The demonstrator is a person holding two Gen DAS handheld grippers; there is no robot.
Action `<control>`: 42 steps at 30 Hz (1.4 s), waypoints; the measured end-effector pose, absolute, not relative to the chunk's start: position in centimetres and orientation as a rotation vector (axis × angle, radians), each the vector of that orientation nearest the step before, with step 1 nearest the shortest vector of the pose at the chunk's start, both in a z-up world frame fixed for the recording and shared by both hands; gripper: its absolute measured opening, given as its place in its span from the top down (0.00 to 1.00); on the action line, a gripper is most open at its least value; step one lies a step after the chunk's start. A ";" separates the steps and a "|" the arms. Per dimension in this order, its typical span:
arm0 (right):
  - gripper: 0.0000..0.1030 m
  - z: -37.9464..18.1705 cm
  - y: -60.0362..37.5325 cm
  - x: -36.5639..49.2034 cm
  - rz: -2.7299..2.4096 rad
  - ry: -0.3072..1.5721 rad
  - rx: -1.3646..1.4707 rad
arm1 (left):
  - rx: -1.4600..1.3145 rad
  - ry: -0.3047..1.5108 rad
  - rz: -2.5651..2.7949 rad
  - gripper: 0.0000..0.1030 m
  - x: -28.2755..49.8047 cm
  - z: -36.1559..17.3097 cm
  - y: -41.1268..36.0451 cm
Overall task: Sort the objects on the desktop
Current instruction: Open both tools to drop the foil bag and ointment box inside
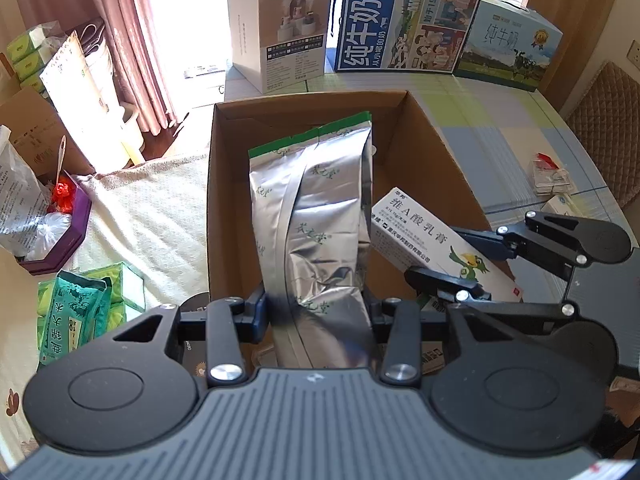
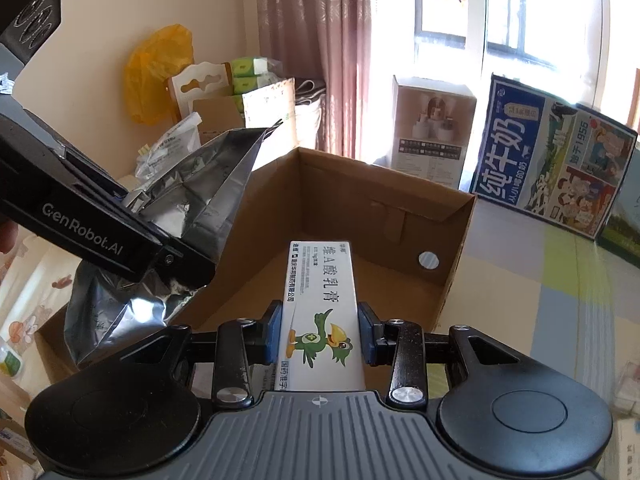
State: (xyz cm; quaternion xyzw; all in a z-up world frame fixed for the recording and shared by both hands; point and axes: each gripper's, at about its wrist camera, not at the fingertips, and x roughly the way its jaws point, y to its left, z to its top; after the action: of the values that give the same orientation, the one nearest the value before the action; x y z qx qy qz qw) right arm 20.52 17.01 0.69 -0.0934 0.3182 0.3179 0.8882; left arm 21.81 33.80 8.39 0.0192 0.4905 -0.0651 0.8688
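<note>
Item: silver foil pouch (image 1: pixel 316 216), green band along its top seal. Held upright over the open cardboard box (image 1: pixel 424 120), long axis running from the fingers up and away toward the box's far wall. The left gripper (image 1: pixel 316 312) has its fingers clamped on the pouch's lower end, the foil creased between the blue pads.

Item: white ointment carton (image 2: pixel 320 304) with a green bird printed on it. Long axis in line with the right gripper (image 2: pixel 320 332), far end reaching out over the box floor. The fingers are closed on its two long sides near the bird.

Relation: both items hang above the same box, pouch toward the left wall, carton toward the right wall, the two just beside each other and apparently not touching. Each gripper points downward into the opening, so lowering and letting go looks like the coming move; the carton appears lower and nearer the floor.

Carrier: the box sits at the near left part of the checked surface (image 1: pixel 520 128), against its left edge. Milk cartons (image 1: pixel 404 20) stand along the far edge.
</note>
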 end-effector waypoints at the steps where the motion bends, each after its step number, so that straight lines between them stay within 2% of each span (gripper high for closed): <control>1: 0.66 0.6 17.1 21.0 0.663 0.661 -0.199 | 0.039 1.028 -0.136 0.64 22.0 8.2 33.8; 21: 0.65 -0.7 18.9 25.9 0.671 0.653 -0.312 | 0.023 1.022 -0.118 0.64 24.4 6.4 34.7; 32: 0.47 0.8 17.8 26.3 0.668 0.638 -0.261 | 0.012 1.023 -0.117 0.58 23.0 6.0 34.9; 34: 0.44 1.5 17.2 25.8 0.672 0.634 -0.246 | 0.007 1.024 -0.121 0.55 22.6 5.9 34.9; 42: 0.38 3.8 14.1 22.1 0.700 0.635 -0.220 | -0.003 1.031 -0.120 0.55 20.6 5.9 34.1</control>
State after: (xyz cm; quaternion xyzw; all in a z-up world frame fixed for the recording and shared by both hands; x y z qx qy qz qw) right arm 22.10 14.09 3.85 -0.1055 0.3054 0.3363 0.8846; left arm 20.59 34.10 5.91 -0.0013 0.4925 -0.0574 0.8684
